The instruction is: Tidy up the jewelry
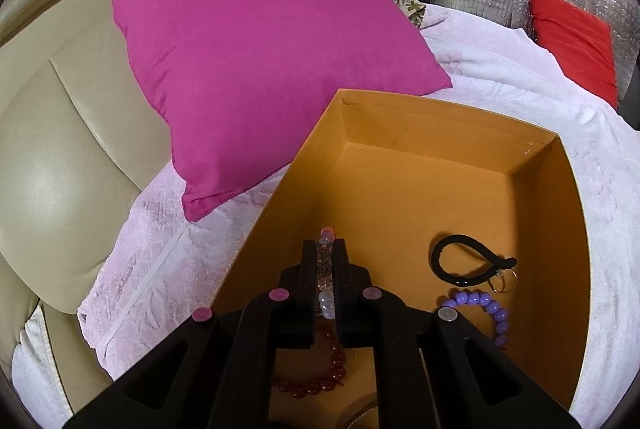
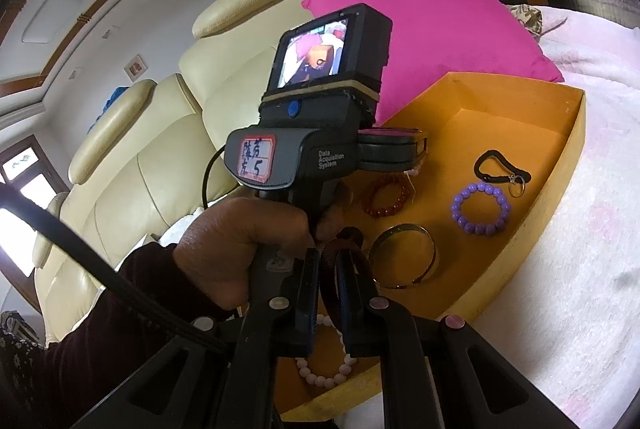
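Lower each piece to a bare patch of the orange box [image 1: 452, 133] on the bed before letting go, clear of the purple bead bracelet [image 2: 480, 209]. The left gripper [image 1: 324, 249] is clamped on a pale beaded bracelet [image 1: 326, 269]; the right gripper [image 2: 329, 261] pinches a dark reddish-brown band [image 2: 332, 249] above the box.

A bed under a pale pink blanket [image 1: 520, 77] carries an orange box [image 1: 400, 117] and a magenta cushion [image 1: 248, 61].
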### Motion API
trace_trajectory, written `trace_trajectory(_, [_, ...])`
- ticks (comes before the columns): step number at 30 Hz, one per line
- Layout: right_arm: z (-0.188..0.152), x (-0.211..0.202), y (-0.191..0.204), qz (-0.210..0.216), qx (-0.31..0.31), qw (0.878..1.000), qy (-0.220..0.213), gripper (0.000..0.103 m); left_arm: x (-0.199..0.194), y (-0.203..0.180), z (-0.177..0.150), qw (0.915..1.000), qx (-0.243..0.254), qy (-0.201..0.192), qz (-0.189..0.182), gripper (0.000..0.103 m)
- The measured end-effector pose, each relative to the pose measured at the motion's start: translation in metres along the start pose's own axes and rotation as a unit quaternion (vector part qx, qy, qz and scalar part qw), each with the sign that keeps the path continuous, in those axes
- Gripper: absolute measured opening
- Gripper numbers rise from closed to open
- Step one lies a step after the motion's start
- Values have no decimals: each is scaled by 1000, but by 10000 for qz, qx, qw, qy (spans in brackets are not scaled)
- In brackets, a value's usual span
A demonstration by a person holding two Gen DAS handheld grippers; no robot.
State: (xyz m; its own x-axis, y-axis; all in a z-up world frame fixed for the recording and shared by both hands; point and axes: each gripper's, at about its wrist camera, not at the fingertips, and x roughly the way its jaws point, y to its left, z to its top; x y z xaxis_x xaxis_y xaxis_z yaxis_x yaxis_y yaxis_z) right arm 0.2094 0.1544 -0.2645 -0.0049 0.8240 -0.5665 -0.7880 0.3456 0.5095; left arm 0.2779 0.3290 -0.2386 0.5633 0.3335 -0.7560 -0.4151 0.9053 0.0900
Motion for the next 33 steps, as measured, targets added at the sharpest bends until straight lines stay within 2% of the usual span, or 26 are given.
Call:
trace_trajectory(2, [0, 1, -1, 6, 42, 10000, 32, 11, 1, 1, 1, 10000, -22, 9, 12, 7])
trace_trajectory(4, [0, 1, -3, 7, 76, 10000, 45, 17, 2, 1, 1, 10000, -21, 22, 14, 10])
trace_trajectory(6, [0, 0, -5, 25, 151, 9999, 35, 27, 2, 0, 1, 10000, 4, 24, 40, 26])
trace_trajectory(7, [1, -1, -6, 34, 177, 9998, 16, 28, 1, 0, 1, 10000, 15, 8, 59, 30])
trace_trajectory(8, [1, -2, -7, 31, 180, 9998, -5, 28, 0, 0, 1, 10000, 25, -21, 77, 35])
trace_trajectory(11, [3, -5, -7, 8, 171, 9998, -80, 28, -3, 0, 2, 9999, -1, -86, 65, 37])
trace_trajectory(13, [4, -9, -8, -39, 174, 9997, -162, 28, -5, 1, 2, 9999, -14, -111, 69, 42])
trace_trajectory(16, [6, -13, -10, -105, 185, 9995, -220, 28, -13, 0, 4, 9997, -28, -227, 88, 52])
trace_trajectory(18, [7, -17, -12, -174, 185, 9993, -273, 28, -20, 1, 5, 9994, -61, -305, 132, 62])
trace_trajectory(27, [12, -38, -19, -546, 178, 9973, -457, 28, -71, 6, 3, 9959, -453, -758, 192, 77])
trace_trajectory(30, [11, -51, -18, -780, 146, 9954, -544, 29, -95, 4, -3, 9946, -442, -879, 324, 77])
trace_trajectory(31, [11, -55, -17, -888, 106, 9943, -579, 31, -104, 3, -7, 9941, -398, -921, 413, 78])
trace_trajectory(33, [11, -68, -13, -1160, 81, 9909, -672, 47, -123, 4, -15, 9932, -305, -969, 571, 83])
